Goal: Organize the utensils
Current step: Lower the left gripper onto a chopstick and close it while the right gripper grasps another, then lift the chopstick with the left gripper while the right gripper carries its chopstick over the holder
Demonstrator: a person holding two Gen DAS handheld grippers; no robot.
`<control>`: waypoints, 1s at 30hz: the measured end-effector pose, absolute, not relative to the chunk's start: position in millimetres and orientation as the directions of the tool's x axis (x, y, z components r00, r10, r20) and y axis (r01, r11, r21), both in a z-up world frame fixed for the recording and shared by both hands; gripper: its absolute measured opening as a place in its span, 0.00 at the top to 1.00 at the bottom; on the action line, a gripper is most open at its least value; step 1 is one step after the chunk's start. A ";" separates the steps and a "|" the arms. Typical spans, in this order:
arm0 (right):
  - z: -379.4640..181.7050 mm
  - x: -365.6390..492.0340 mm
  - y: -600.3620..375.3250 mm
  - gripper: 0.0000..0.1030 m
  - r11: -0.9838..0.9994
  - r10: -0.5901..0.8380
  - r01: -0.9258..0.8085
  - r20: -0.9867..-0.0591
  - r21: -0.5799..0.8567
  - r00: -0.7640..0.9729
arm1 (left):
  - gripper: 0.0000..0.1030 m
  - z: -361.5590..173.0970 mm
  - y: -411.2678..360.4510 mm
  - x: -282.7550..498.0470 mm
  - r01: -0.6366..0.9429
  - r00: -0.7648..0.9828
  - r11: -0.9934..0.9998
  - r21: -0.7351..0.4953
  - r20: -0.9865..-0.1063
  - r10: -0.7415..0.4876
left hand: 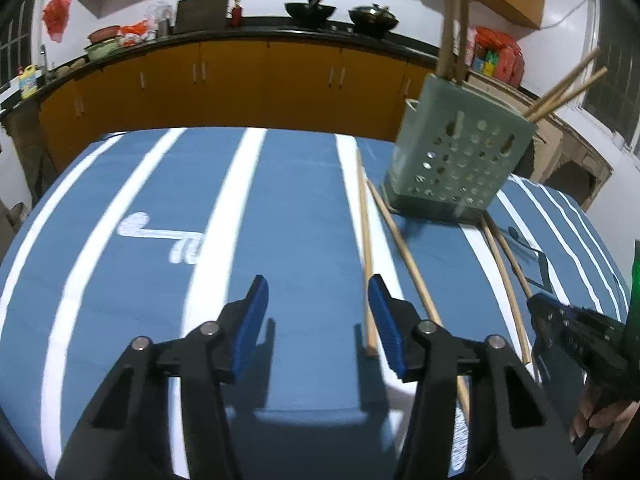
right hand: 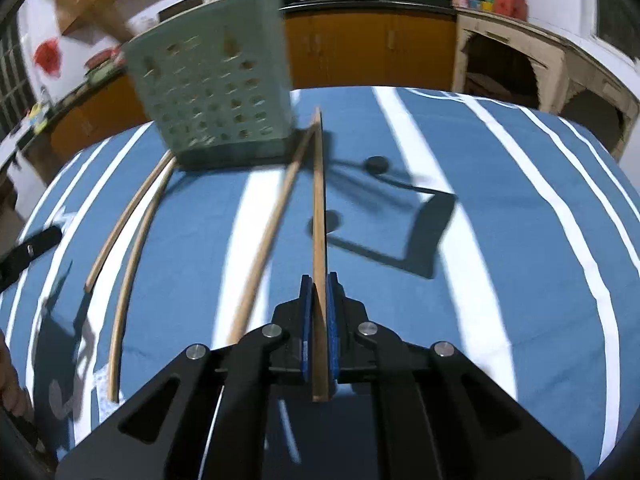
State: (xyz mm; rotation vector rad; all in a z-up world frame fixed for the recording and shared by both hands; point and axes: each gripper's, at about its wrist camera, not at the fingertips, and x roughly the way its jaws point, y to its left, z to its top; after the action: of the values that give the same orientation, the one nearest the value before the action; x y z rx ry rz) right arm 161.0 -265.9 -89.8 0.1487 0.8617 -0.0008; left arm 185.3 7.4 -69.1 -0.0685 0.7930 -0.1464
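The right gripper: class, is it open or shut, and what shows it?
Shut. In the right wrist view the right gripper has both blue pads pressed against a chopstick lying on the striped cloth.

Look at the right wrist view: the utensil basket (right hand: 212, 92) stands on the table (right hand: 500, 240) at the upper left. Two chopsticks (right hand: 132, 216) lie below it at the left. Two more (right hand: 276, 220) lie in the middle.
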 end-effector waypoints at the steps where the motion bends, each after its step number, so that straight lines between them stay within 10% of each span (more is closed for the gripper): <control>1: -89.9 161.5 -271.0 0.92 0.988 0.048 0.082 -0.756 0.133 0.653 | 0.51 -71.4 2.2 188.6 0.115 0.685 0.987 -0.110 -0.711 -0.159; 10: -89.4 161.7 -285.6 0.92 0.984 0.028 0.117 -0.756 0.137 0.654 | 0.55 -89.8 -36.1 219.2 0.172 0.629 0.984 -0.050 -0.763 -0.149; 17: -88.8 162.3 -286.4 0.92 0.984 0.033 0.113 -0.755 0.141 0.655 | 0.91 -103.3 -36.9 232.3 0.144 0.619 0.990 -0.011 -0.779 -0.099; 30: -89.3 163.0 -286.6 0.92 0.984 0.030 0.111 -0.757 0.136 0.653 | 0.89 -102.5 8.5 195.4 0.128 0.616 0.989 -0.076 -0.776 -0.139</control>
State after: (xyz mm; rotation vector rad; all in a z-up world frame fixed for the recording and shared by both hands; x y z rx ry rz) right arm 163.0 -286.6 -89.3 0.1762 0.8590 -0.0462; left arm 195.4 8.5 -102.5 -0.0134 0.8945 -0.1542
